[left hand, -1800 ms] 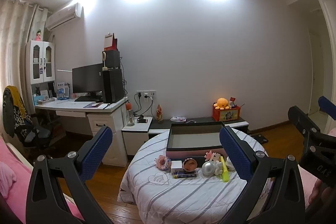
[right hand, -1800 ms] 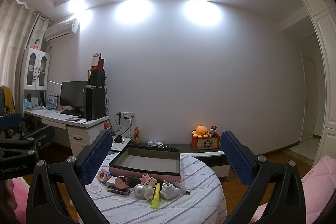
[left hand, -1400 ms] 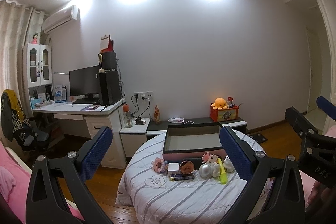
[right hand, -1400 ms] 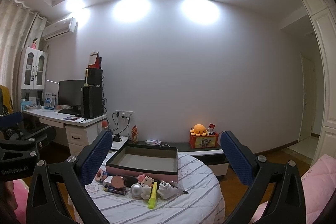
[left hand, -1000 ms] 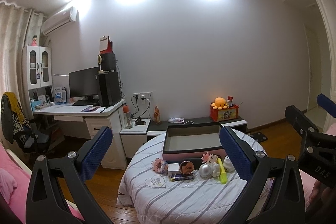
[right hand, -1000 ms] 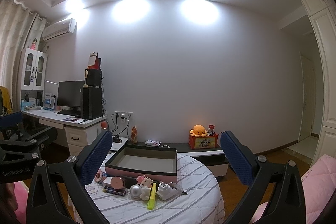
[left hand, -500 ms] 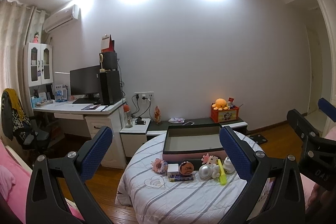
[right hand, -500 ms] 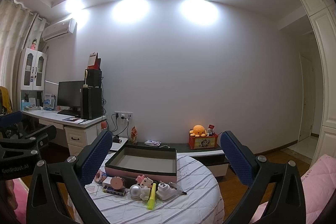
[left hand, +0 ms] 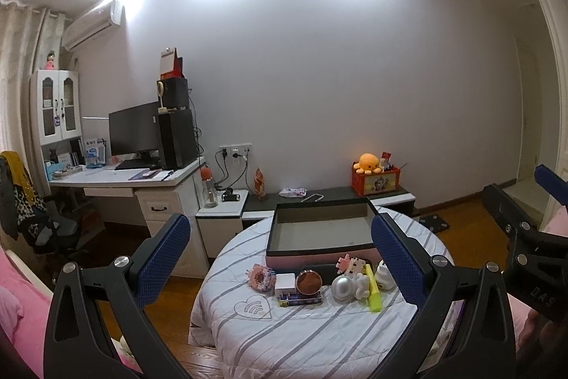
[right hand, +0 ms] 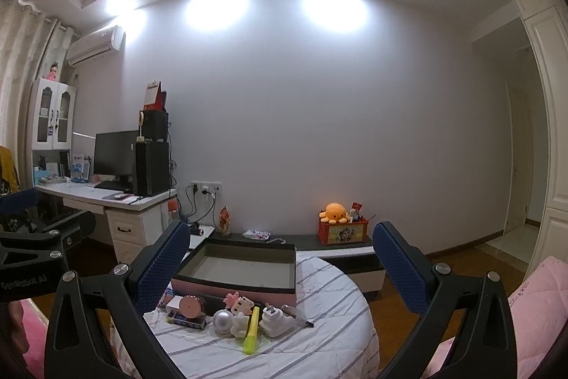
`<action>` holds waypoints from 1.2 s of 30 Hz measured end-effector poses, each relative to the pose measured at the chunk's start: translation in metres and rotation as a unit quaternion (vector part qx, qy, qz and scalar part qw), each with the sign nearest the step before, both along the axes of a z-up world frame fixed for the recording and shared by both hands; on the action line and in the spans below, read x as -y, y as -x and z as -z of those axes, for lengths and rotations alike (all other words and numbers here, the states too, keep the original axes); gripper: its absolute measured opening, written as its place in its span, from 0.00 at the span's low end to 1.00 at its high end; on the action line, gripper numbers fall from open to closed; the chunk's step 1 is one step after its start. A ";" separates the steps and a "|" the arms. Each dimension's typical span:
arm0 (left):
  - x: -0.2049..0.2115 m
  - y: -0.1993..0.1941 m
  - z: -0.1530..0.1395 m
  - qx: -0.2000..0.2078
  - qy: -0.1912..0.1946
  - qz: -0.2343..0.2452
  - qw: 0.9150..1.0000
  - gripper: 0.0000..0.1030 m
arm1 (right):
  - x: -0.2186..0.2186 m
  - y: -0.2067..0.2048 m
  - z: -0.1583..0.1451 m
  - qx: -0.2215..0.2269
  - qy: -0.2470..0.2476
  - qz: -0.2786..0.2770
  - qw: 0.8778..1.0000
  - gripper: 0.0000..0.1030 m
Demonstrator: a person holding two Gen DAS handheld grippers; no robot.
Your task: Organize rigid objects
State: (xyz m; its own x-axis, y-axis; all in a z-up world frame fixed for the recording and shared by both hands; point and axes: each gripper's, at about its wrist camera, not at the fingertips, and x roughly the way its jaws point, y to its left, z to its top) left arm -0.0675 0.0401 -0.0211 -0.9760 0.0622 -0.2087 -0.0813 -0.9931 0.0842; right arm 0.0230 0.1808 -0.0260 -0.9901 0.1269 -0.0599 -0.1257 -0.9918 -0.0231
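A round table with a striped white cloth (left hand: 312,336) holds an open dark box with a pink front (left hand: 319,233). In front of the box lies a row of small objects: a pink block toy (left hand: 262,276), a white charger (left hand: 285,284), a round brown compact (left hand: 309,283), a silver ball (left hand: 341,287), a yellow highlighter (left hand: 373,294). The same box (right hand: 241,267) and highlighter (right hand: 251,331) show in the right wrist view. My left gripper (left hand: 280,258) and right gripper (right hand: 280,258) are both open and empty, held well back from the table.
A white desk with a monitor and computer tower (left hand: 152,137) stands at the left. A low dark cabinet (left hand: 319,194) with an orange plush octopus (left hand: 369,163) runs behind the table. Pink bedding (right hand: 532,301) lies at the right, an office chair (left hand: 25,208) at far left.
Both cameras have only drifted slightly; the table scene sits a little lower and nearer than before. Both grippers stay open, and nothing on the table has moved.
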 end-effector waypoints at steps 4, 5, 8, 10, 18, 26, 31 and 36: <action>-0.003 0.022 0.007 0.019 0.005 -0.004 1.000 1.00 | -0.006 0.018 0.007 0.015 0.004 -0.001 1.000 1.00; -0.003 0.027 0.009 0.024 0.005 -0.004 1.000 1.00 | -0.008 0.024 0.009 0.020 0.005 -0.001 1.000 1.00; -0.005 0.055 0.022 0.054 0.008 -0.009 0.998 1.00 | -0.015 0.045 0.021 0.043 0.011 0.000 0.999 1.00; -0.006 0.072 0.033 0.072 0.013 -0.009 0.997 1.00 | -0.020 0.060 0.030 0.059 0.015 0.000 0.998 1.00; 0.009 0.147 0.108 0.187 0.038 -0.024 0.981 1.00 | -0.037 0.135 0.094 0.166 0.038 -0.004 0.985 1.00; 0.035 0.192 0.177 0.287 0.053 -0.044 0.956 1.00 | -0.036 0.181 0.156 0.261 0.044 -0.029 0.964 1.00; 0.050 0.204 0.197 0.318 0.052 -0.052 0.945 1.00 | -0.035 0.193 0.177 0.288 0.045 -0.030 0.956 1.00; 0.067 0.217 0.214 0.342 0.025 -0.061 0.937 1.00 | -0.039 0.200 0.184 0.300 0.043 -0.029 0.953 1.00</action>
